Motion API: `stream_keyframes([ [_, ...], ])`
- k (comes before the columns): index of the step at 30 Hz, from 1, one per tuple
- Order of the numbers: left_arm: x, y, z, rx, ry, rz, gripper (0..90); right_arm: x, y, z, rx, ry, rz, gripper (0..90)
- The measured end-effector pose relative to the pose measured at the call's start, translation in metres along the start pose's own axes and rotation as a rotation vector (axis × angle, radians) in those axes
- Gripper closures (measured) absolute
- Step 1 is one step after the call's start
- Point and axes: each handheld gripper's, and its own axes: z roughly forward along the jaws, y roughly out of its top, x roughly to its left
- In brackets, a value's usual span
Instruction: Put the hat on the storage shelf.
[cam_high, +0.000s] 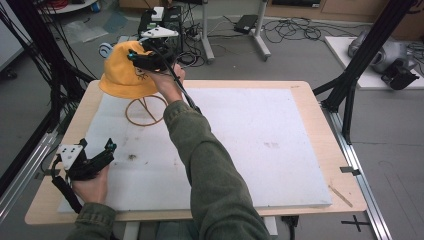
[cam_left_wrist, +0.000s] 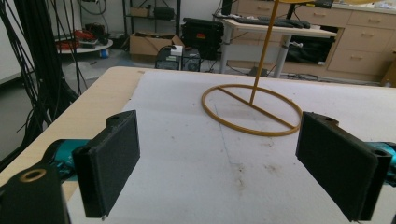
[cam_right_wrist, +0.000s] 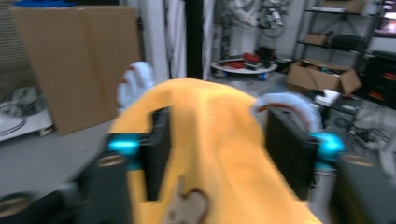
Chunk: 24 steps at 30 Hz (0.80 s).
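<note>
Lighting's flat and even indoors, soft overhead light, barely any shadows on the white table mat (cam_high: 260, 150). High view is a bit soft and low-res but readable. Left gripper view is sharp enough. Right gripper view is smeared with motion blur, the yellow hat (cam_right_wrist: 210, 140) all mushy.
</note>
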Motion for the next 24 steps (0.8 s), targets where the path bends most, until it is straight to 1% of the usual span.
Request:
stream_keyframes([
  [1, 0.000, 0.000, 0.000, 0.001, -0.002, -0.002, 13.9, -0.005, 0.002, -0.004, -0.010, -0.016, 0.015, 25.8],
  [3, 0.000, 0.000, 0.000, -0.001, -0.004, -0.003, 13.9, -0.009, 0.004, -0.009, -0.012, -0.043, 0.028, 20.7],
  [4, 0.000, 0.000, 0.000, -0.001, -0.004, -0.003, 13.9, -0.009, 0.004, -0.009, -0.012, -0.043, 0.028, 20.7],
  [5, -0.001, 0.001, 0.000, -0.007, -0.004, -0.005, 14.0, -0.014, 0.007, -0.015, -0.006, -0.058, 0.037, 17.7],
  [7, -0.001, 0.001, -0.001, -0.009, -0.005, -0.001, 14.0, -0.019, 0.009, -0.021, -0.001, -0.073, 0.039, 12.6],
  [8, -0.001, 0.001, -0.001, -0.009, -0.005, -0.001, 14.0, -0.019, 0.009, -0.021, -0.001, -0.073, 0.039, 12.6],
  [9, -0.001, 0.002, -0.001, -0.013, -0.005, 0.000, 14.0, -0.023, 0.012, -0.030, -0.006, -0.101, 0.029, 12.2],
  [11, -0.002, 0.002, -0.001, -0.011, -0.006, -0.002, 14.0, -0.028, 0.013, -0.042, -0.041, -0.126, 0.012, 11.4],
  [12, -0.002, 0.002, -0.001, -0.005, -0.006, 0.001, 14.0, -0.028, 0.013, -0.042, -0.041, -0.126, 0.012, 11.4],
  [13, -0.002, 0.002, 0.000, -0.007, -0.009, -0.001, 14.0, -0.036, 0.014, -0.057, -0.062, -0.154, 0.002, 11.3],
  [14, -0.003, 0.002, 0.000, -0.007, -0.007, 0.002, 14.0, -0.039, 0.014, -0.063, -0.071, -0.160, 0.000, 11.3],
  [17, -0.006, 0.003, -0.001, -0.012, -0.011, 0.012, 14.0, -0.051, 0.013, -0.087, -0.088, -0.201, -0.009, 11.3],
  [19, -0.007, 0.004, -0.001, -0.008, -0.012, 0.019, 14.0, -0.060, 0.013, -0.109, -0.110, -0.233, -0.003, 11.3],
  [21, -0.008, 0.004, -0.001, -0.012, -0.010, 0.019, 14.0, -0.068, 0.013, -0.126, -0.126, -0.252, 0.001, 11.3],
  [22, -0.008, 0.004, -0.001, -0.012, -0.010, 0.019, 14.0, -0.072, 0.012, -0.137, -0.132, -0.256, 0.019, 11.3],
  [23, -0.008, 0.004, -0.001, -0.011, -0.009, 0.020, 14.0, -0.076, 0.011, -0.147, -0.128, -0.265, 0.025, 11.3],
  [24, -0.008, 0.004, -0.001, -0.009, -0.011, 0.025, 14.0, -0.076, 0.011, -0.147, -0.128, -0.265, 0.025, 11.3],
])
